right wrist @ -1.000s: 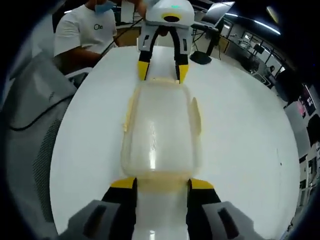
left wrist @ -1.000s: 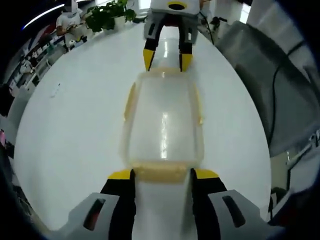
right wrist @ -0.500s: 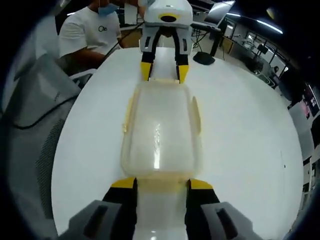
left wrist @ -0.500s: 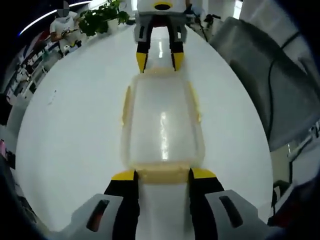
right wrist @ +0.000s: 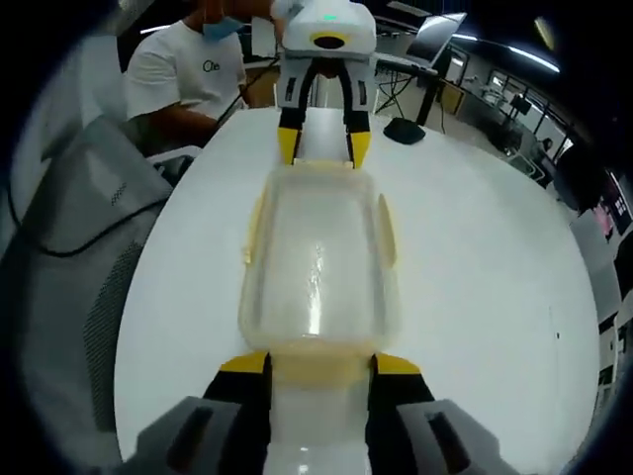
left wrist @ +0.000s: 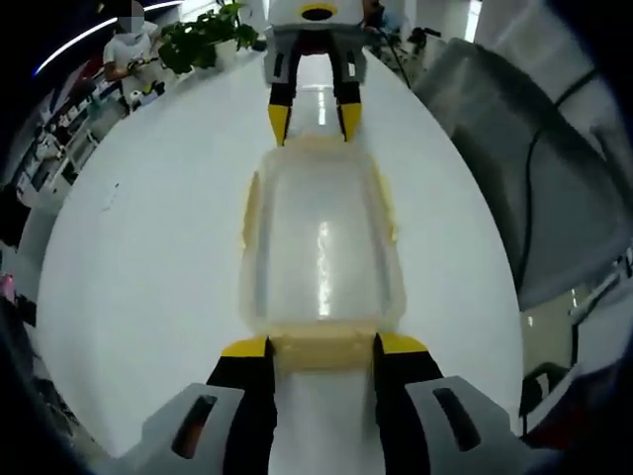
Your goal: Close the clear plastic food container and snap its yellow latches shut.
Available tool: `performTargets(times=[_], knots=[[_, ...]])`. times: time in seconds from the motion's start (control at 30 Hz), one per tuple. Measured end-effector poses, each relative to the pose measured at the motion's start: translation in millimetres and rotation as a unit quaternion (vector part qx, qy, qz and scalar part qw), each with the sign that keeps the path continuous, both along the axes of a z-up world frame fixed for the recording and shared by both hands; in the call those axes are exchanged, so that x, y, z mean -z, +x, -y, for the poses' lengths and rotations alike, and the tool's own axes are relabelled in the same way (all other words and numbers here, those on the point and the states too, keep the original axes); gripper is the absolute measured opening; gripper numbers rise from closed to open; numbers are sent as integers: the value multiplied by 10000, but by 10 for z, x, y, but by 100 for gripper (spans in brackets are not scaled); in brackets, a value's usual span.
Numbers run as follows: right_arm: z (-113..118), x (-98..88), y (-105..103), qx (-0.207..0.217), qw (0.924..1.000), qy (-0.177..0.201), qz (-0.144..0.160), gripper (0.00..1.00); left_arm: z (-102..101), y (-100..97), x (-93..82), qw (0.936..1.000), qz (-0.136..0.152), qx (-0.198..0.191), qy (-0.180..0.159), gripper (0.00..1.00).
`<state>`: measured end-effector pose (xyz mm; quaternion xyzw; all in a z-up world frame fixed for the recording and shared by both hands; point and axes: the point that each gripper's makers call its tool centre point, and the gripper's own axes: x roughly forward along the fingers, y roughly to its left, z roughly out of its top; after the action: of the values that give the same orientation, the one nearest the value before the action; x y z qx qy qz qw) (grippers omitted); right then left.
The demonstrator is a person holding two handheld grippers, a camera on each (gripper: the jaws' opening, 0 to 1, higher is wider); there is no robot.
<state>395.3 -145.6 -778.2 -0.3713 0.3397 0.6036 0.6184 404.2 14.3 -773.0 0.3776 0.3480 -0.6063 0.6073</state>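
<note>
A clear plastic container (left wrist: 321,237) (right wrist: 316,257) lies lengthwise on the white round table (left wrist: 129,277), lid on top. Pale yellow side latches (left wrist: 251,213) (right wrist: 386,233) stand slightly out from its long walls. My left gripper (left wrist: 321,346) is open, its yellow-tipped jaws flanking the near end latch (left wrist: 321,354). My right gripper (right wrist: 321,364) is open too, and straddles the opposite end latch (right wrist: 321,368). Each gripper appears at the far end of the other's view: the right gripper (left wrist: 308,124) and the left gripper (right wrist: 319,146).
A grey mesh chair (left wrist: 534,168) (right wrist: 69,247) stands beside the table. A person in a white shirt (right wrist: 188,74) sits at the far edge. A potted plant (left wrist: 208,30) and a black stand base (right wrist: 404,129) sit near the table's rim.
Both views have shifted and levelled slightly. The container and both grippers keep the same hold at its two ends.
</note>
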Motion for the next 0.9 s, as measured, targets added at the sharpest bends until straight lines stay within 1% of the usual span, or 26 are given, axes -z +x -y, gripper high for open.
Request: performTargets(times=[0.07, 0.13, 0.2, 0.23, 0.33, 0.4, 0.5, 0.63, 0.73, 0.8, 0.9], knots=[[13, -60, -5, -97, 9999, -42, 128, 35, 21, -15, -62, 10000, -12, -23, 18, 36], [37, -111, -15, -67, 9999, -19, 74, 35, 41, -28, -105, 10000, -11, -21, 38, 36], [75, -186, -25, -64, 10000, 2, 66, 35, 69, -32, -179, 10000, -3, -15, 22, 36], [98, -236, -41, -48, 10000, 31, 11, 35, 100, -38, -225, 10000, -14, -20, 14, 36], [193, -333, -48, -133, 9999, 8, 63, 35, 191, -69, -342, 10000, -37, -72, -58, 36], [267, -393, -46, -126, 9999, 55, 57, 35, 238, -70, -374, 10000, 7, -62, -49, 36], [386, -462, -57, -78, 9999, 74, 68, 35, 367, -63, -482, 9999, 26, -90, -123, 36], [536, -565, -77, -21, 9999, 76, 96, 35, 554, -54, -608, 10000, 68, 13, 3, 36], [700, -666, -84, 44, 9998, 108, 131, 35, 707, -38, -694, 9999, 115, 74, 50, 36], [791, -710, -90, 68, 9998, 103, 132, 35, 798, -41, -727, 9999, 133, 86, 48, 36], [990, -754, -119, 72, 9999, 50, 111, 35, 1001, -74, -762, 9998, 149, 116, 36, 36]])
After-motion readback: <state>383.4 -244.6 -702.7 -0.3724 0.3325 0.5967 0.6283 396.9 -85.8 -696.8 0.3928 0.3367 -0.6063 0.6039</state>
